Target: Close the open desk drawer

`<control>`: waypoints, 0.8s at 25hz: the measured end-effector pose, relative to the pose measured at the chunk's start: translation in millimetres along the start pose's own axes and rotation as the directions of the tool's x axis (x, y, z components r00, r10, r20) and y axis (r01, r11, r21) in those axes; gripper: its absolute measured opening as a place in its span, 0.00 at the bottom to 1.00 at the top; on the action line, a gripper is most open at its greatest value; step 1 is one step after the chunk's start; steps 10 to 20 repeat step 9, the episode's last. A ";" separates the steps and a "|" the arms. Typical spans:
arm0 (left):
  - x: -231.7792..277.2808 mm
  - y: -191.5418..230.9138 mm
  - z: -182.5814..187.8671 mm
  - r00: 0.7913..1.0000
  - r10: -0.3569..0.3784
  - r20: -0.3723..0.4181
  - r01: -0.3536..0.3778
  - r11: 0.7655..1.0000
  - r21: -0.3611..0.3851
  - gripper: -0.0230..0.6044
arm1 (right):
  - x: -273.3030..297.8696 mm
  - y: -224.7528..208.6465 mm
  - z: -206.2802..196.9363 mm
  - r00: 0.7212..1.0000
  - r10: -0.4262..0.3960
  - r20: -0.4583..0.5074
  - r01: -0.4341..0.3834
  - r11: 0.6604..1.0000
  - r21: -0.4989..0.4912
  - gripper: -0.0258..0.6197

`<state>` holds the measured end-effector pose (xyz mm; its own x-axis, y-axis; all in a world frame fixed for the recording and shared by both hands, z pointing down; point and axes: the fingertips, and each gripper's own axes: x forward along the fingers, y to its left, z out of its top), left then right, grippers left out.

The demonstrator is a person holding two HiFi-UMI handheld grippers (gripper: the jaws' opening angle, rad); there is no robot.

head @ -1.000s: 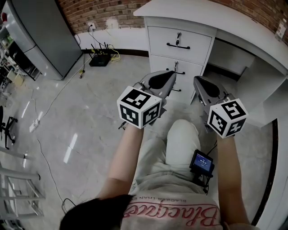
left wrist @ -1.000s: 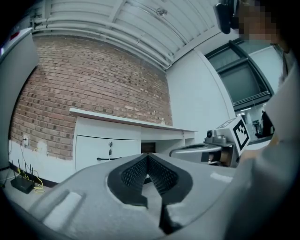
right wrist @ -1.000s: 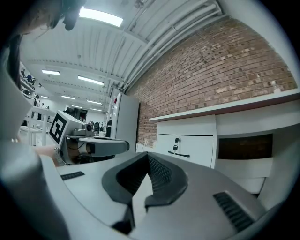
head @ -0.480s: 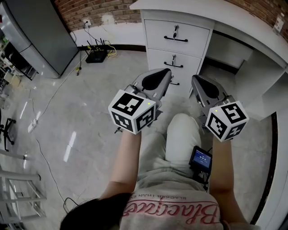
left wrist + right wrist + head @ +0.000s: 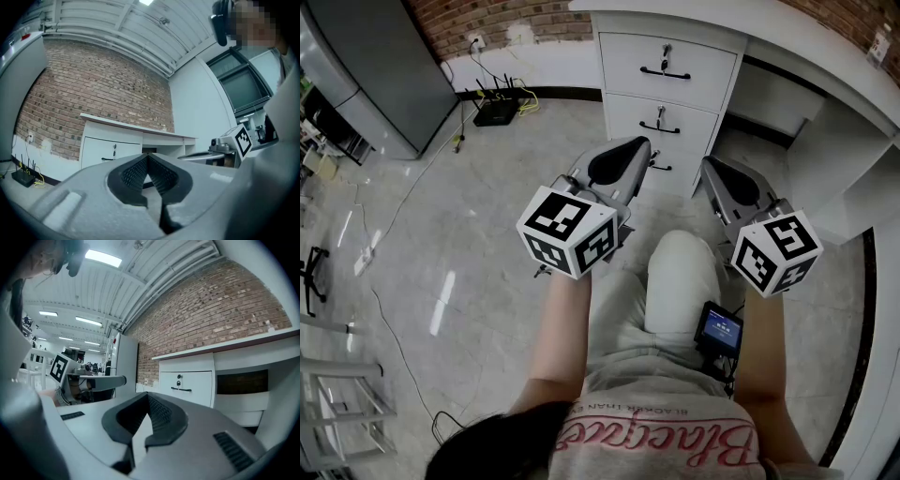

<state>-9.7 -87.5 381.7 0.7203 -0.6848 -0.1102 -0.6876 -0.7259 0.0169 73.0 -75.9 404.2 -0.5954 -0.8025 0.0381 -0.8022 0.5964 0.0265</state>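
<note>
A white desk (image 5: pixel 787 28) with a stack of three drawers (image 5: pixel 667 61) stands at the top of the head view. Each drawer has a black handle, and the fronts look level with each other. The lowest front (image 5: pixel 675 173) is partly hidden behind my left gripper (image 5: pixel 636 145). That gripper is shut on nothing and hangs short of the drawers. My right gripper (image 5: pixel 712 167) is beside it, also shut and empty. The left gripper view shows the jaws (image 5: pixel 148 156) meeting, with the drawer stack (image 5: pixel 110 152) beyond. The right gripper view shows the same for its jaws (image 5: pixel 148 395) and the drawers (image 5: pixel 186 386).
The person's knee (image 5: pixel 680 281) is below the grippers, with a small screen device (image 5: pixel 719 333) at the hip. A black router (image 5: pixel 492 111) and cables lie on the floor by the brick wall. A grey cabinet (image 5: pixel 356 66) stands at left. The desk's kneehole (image 5: pixel 769 98) opens at right.
The desk has slid towards the top of the head view, so both grippers sit a little farther from the drawer fronts. The left cube drifted left. Both grippers stayed shut.
</note>
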 end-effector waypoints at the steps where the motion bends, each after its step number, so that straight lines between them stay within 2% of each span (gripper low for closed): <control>1: -0.1 0.0 -0.4 1.000 0.000 0.002 0.000 1.000 -0.001 0.04 | -0.1 0.6 -0.9 1.000 0.003 -0.001 -0.003 1.000 -0.001 0.05; 9: 2.8 -4.2 -9.1 1.000 -0.015 -0.019 0.015 1.000 0.005 0.04 | -2.0 -2.7 -15.8 0.999 -0.003 -0.036 0.003 1.000 0.020 0.05; 20: 2.8 -4.2 -9.1 1.000 -0.015 -0.019 0.015 1.000 0.005 0.04 | -2.0 -2.7 -15.8 0.999 -0.003 -0.036 0.003 1.000 0.020 0.05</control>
